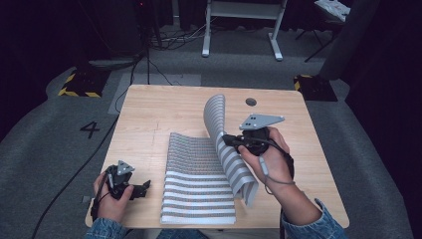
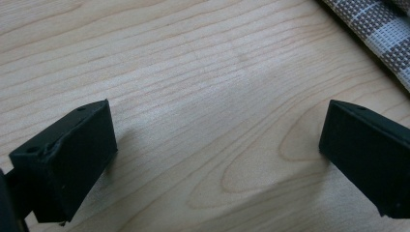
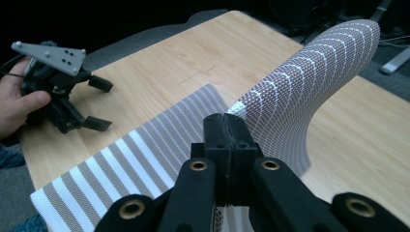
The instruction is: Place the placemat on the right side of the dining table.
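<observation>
Your right gripper point(image 1: 228, 139) has its jaws clamped on the right-hand edge of the grey-and-white striped woven placemat point(image 1: 199, 179), and that edge is lifted off the pale wooden tabletop point(image 1: 149, 109), arching up and over beyond the jaws. In the right gripper view the woven strip point(image 3: 309, 82) sweeps up past the jaw tips while the rest of the mat lies flat below and to the left of them. Your left gripper point(image 1: 142, 188) sits low at the near left of the tabletop, jaws wide apart with nothing between them; the mat's near edge point(image 2: 382, 29) is only just off to the side of its right jaw.

Watch the pinch: it looks like you're holding just a thin margin of the weave, so a quick swing could pull the edge out of the jaws and let the flap drop back. The flat half is not pinned by anything, so if you carry the fold across, the whole mat may slide toward your left gripper instead of creasing. That springy weave may also pop open once you let go.
</observation>
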A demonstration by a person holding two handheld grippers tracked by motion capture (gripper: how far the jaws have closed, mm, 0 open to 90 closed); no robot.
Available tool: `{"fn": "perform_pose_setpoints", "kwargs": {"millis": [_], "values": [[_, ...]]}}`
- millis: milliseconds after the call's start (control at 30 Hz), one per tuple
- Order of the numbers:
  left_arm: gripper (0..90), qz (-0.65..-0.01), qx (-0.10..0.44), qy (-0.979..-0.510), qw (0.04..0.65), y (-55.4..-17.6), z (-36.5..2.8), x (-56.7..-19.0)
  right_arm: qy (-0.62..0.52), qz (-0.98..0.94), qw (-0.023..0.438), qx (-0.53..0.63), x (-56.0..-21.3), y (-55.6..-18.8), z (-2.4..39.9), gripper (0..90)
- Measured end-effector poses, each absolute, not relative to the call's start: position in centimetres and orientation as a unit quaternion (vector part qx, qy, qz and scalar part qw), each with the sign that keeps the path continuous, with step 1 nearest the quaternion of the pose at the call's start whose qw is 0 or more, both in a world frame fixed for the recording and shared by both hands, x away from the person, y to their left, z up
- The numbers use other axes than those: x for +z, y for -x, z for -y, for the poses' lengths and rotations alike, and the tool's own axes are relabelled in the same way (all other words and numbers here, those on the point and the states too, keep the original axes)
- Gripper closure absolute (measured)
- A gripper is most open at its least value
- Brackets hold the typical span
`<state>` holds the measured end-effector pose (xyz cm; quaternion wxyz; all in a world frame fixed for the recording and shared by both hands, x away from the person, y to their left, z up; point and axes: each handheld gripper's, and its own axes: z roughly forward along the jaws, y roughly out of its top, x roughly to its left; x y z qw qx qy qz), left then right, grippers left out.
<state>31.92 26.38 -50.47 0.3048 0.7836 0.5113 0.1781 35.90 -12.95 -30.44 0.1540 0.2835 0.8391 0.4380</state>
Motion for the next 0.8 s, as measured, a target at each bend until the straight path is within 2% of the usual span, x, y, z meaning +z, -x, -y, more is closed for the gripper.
{"fn": "perform_pose_setpoints", "kwargs": {"millis": [467,800], "values": [[0.0,-0.511,0.177,-0.784,0.304,-31.9,-26.4,-50.4,-0.322,-0.816,0.209,0.432,-27.5,-36.6,18.6,90.0],[0.0,-0.511,0.176,-0.784,0.306,-31.9,-26.4,-50.5,-0.366,-0.794,0.242,0.420,-26.8,-37.0,23.1,90.0]]}}
